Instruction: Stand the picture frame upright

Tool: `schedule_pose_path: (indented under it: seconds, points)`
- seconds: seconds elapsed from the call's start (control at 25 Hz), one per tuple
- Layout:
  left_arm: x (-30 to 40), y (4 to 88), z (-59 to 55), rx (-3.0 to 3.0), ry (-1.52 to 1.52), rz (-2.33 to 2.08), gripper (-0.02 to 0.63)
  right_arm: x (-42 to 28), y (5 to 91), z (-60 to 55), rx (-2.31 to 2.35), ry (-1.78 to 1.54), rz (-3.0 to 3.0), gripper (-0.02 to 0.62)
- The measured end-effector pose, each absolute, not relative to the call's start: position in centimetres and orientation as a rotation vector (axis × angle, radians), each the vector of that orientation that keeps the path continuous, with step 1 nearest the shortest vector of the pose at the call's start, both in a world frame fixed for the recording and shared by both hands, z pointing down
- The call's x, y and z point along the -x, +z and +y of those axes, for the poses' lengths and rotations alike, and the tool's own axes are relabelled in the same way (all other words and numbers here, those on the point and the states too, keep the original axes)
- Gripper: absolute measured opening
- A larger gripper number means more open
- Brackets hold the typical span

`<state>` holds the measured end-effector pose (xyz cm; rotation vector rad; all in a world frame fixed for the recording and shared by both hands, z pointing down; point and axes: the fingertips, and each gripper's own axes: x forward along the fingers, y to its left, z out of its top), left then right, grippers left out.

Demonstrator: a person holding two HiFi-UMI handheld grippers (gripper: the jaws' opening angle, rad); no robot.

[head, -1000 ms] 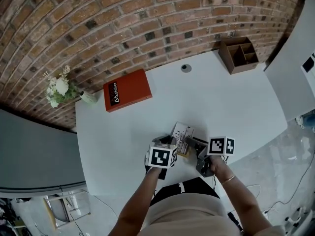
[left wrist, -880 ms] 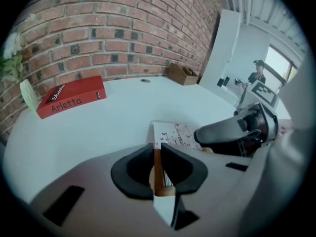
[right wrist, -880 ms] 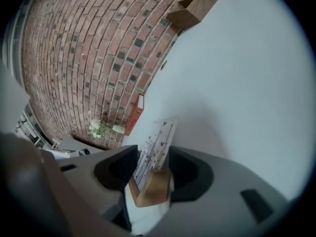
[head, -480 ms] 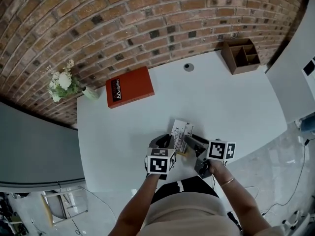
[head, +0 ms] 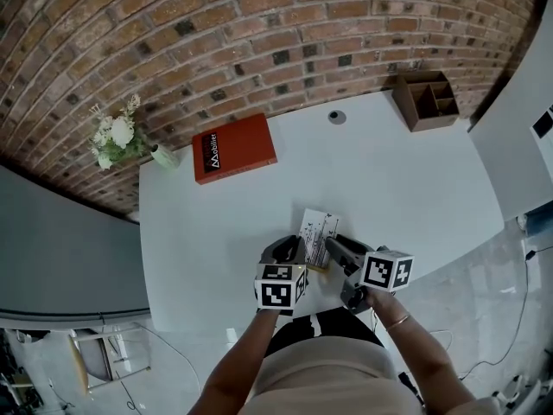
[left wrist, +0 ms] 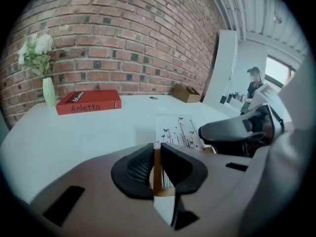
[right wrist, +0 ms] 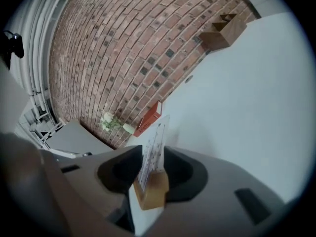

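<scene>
**A:** Near edge of white table (head: 389, 180): left gripper (left wrist: 154, 157) clenched on picture frame (head: 316, 228) at its wooden base (right wrist: 150, 191). Right gripper (right wrist: 148, 174) just been closing, panel and base between the jaws, pads touching both.

**B:** Panel leaning away, not upright. Advise: pivot about the base, no twisting between grips, seat it flat before release. Red book (head: 233, 148) far left, well apart.

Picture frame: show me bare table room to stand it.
The table is bare across its middle and right, between the red book, the wooden organizer and the picture frame; also left, in front of the vase. Crowded only at the near edge.
</scene>
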<state>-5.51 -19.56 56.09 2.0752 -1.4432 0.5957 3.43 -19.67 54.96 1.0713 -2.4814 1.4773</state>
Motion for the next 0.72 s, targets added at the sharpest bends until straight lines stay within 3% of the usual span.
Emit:
schedule_pose_path:
  seconds: [0.32,0.72]
  points:
    - [5.7,55.5,-18.8,-2.106,0.578,-1.441,0.038,-3.2,54.6,-18.8,-1.106,1.477,-2.484,0.052]
    - [6.5,55.0,-18.0,-2.125,0.552,-1.448,0.038,-2.4,53.8,-18.0,-1.128,1.319,-2.531,0.035]
